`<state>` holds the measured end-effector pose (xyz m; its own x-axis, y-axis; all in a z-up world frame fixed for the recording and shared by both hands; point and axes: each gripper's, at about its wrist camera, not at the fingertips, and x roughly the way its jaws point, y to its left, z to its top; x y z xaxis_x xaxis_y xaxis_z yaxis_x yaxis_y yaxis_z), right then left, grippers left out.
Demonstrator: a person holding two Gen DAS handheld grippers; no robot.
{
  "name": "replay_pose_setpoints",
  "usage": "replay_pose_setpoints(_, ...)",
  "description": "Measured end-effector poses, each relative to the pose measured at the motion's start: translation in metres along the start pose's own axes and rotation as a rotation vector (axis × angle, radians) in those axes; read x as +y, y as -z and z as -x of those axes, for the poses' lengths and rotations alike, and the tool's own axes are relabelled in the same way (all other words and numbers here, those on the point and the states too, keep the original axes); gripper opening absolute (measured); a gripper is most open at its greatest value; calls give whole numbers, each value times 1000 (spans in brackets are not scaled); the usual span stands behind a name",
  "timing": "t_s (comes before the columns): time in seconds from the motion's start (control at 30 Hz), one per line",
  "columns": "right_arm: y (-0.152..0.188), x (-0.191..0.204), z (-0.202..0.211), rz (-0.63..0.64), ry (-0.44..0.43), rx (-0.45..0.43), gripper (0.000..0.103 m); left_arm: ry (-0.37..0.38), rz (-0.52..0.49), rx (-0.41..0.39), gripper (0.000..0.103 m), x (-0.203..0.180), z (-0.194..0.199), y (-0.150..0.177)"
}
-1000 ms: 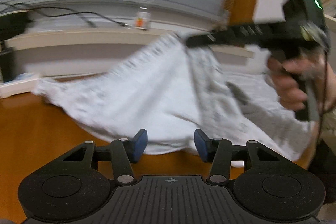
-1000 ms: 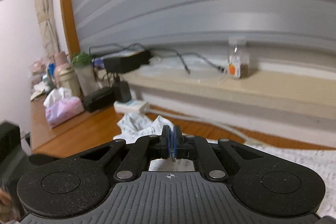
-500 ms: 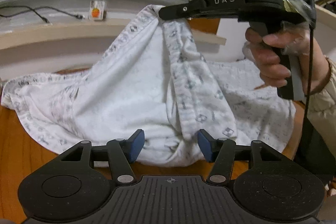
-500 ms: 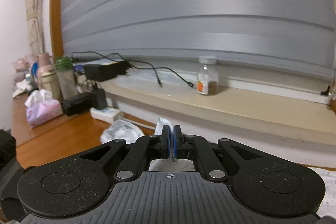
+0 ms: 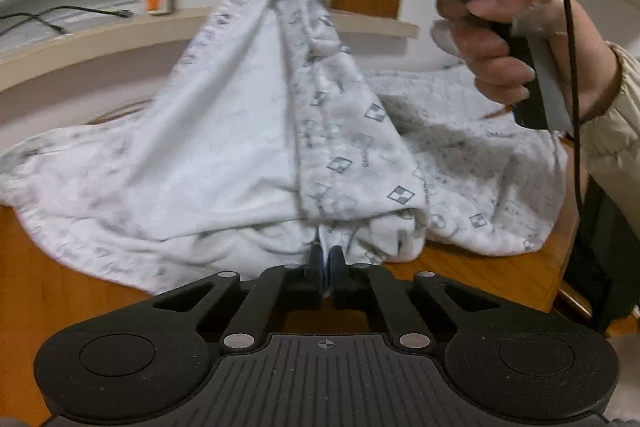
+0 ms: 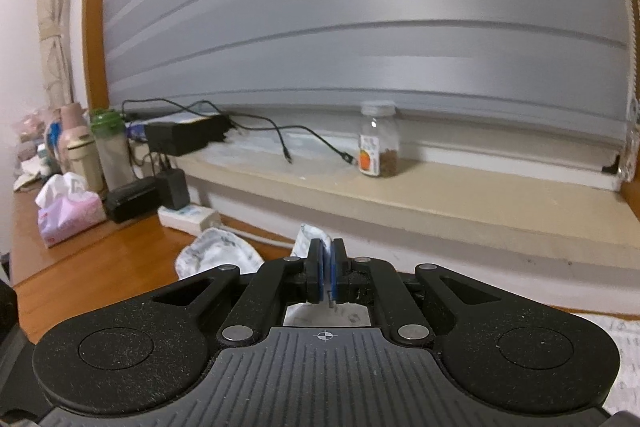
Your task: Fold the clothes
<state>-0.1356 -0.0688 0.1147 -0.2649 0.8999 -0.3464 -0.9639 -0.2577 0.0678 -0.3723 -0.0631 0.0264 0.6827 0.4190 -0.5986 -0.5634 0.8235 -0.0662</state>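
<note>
The left gripper [image 5: 325, 259], bottom centre, has just clamped the white garment's [image 5: 224, 147] lower fold; the right gripper [image 6: 327, 267] pinches its raised edge at top.

Right hand-held gripper [image 6: 326, 269]: blue pads pressed together on a thin fold of the white patterned garment [image 6: 218, 254], cloth poking up just past the tips. More of it bunched on the wooden tabletop [image 6: 100, 267] to the left. Ledge [image 6: 440, 203] beyond carries a clear jar [image 6: 378, 139] with an orange label, loose black cables [image 6: 304, 139] and a black box [image 6: 182, 137]. Pink tissue pack [image 6: 68, 213], power strip [image 6: 188, 217], bottles [image 6: 86, 147] at left. Grey slatted blind [image 6: 360, 7] fills the background.
</note>
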Motion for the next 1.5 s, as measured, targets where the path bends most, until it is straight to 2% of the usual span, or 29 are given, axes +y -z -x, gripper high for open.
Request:
replay_pose_setpoints(0.07,-4,4,1,5,-15,-9,5,-50,6,-20,2,10,28,1)
replay_pose_setpoints(0.17,-11,13,4,1,-64,-26,5,-124,50,-64,2,36,90,9)
replay_pose_setpoints(0.3,-17,36,4,-42,-217,-10,5,-207,103,-76,2,64,167,30)
replay_pose_setpoints(0.4,-11,72,-9,-27,-355,73,5,-253,136,-25,3,75,193,51)
replay_pose_setpoints(0.47,-3,96,-18,-9,-417,134,7,-237,165,21,4,80,198,66)
replay_pose_setpoints(0.53,6,115,-26,28,-455,184,17,-265,188,37,6,84,201,73)
replay_pose_setpoints(0.6,11,123,-28,59,-450,193,32,-289,205,25,21,86,203,74)
replay_pose_setpoints(0.7,14,115,-27,51,-396,183,33,-289,227,-28,40,84,204,61)
replay_pose_setpoints(0.77,15,104,-22,50,-354,173,33,-280,213,-41,46,79,197,52)
replay_pose_setpoints(0.9,29,79,-11,63,-285,185,37,-238,204,-32,52,71,168,39)
replay_pose_setpoints(1.03,51,61,-8,103,-216,230,38,-211,209,1,53,70,139,39)
replay_pose_setpoints(1.1,63,53,-6,119,-188,250,38,-195,234,-3,49,74,133,42)
replay_pose_setpoints(1.17,74,45,-8,120,-169,271,39,-190,254,-9,15,78,132,44)
replay_pose_setpoints(1.2,79,41,-9,120,-159,280,39,-195,260,-11,5,79,133,46)
replay_pose_setpoints(1.27,84,34,-11,111,-150,286,40,-224,248,-22,5,76,143,48)
replay_pose_setpoints(1.37,89,26,-13,94,-143,287,43,-305,227,-9,4,76,174,52)
replay_pose_setpoints(1.5,85,28,-14,111,-117,276,43,-369,258,46,4,84,223,74)
